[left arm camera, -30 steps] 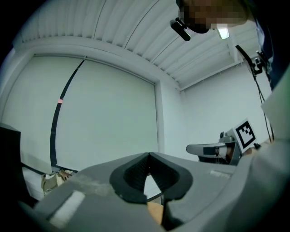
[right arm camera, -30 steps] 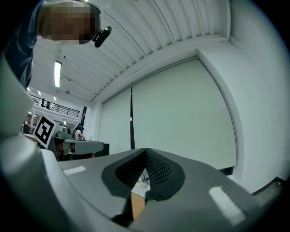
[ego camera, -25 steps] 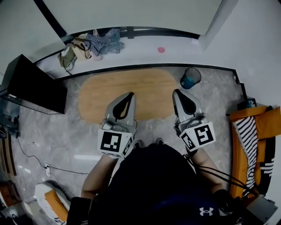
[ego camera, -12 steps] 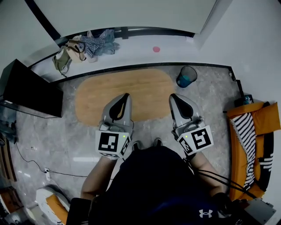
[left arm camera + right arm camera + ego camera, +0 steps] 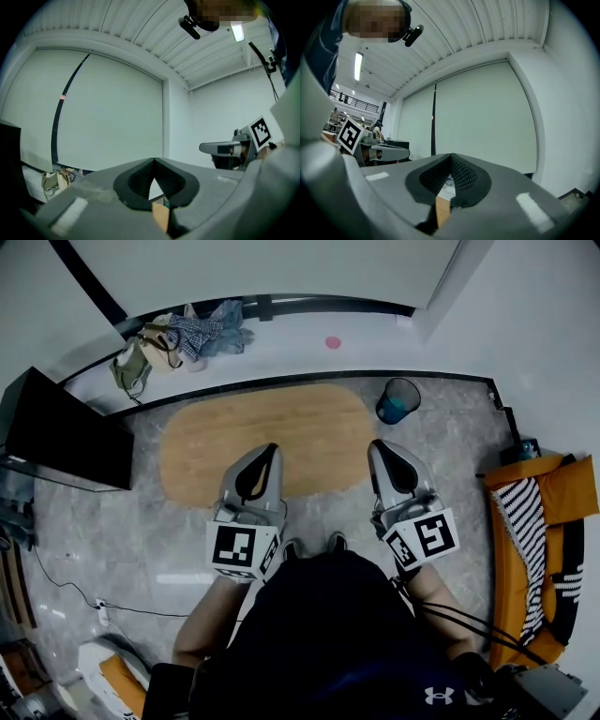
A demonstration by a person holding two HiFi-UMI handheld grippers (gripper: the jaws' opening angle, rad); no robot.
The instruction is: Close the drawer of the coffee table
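The coffee table [image 5: 272, 432] is an oval wooden top seen from above, just in front of the person's feet. No drawer shows in any view. My left gripper [image 5: 272, 448] is held level over the table's near edge, its jaws shut with nothing between them. My right gripper [image 5: 378, 444] hangs beside it over the table's near right end, also shut and empty. The left gripper view shows its closed tips [image 5: 153, 160] with a strip of the wooden top below and the right gripper [image 5: 225, 149] off to the side. In the right gripper view the closed tips [image 5: 451, 155] point at a white wall.
A blue bin [image 5: 397, 401] stands by the table's far right end. A black screen [image 5: 66, 432] sits at the left. Clothes and bags [image 5: 183, 338] lie on the white ledge behind. An orange seat with a striped cloth [image 5: 539, 521] is at the right. A cable [image 5: 66, 577] runs over the floor.
The head view has shifted slightly. Both grippers stay shut in about the same place over the table's near edge.
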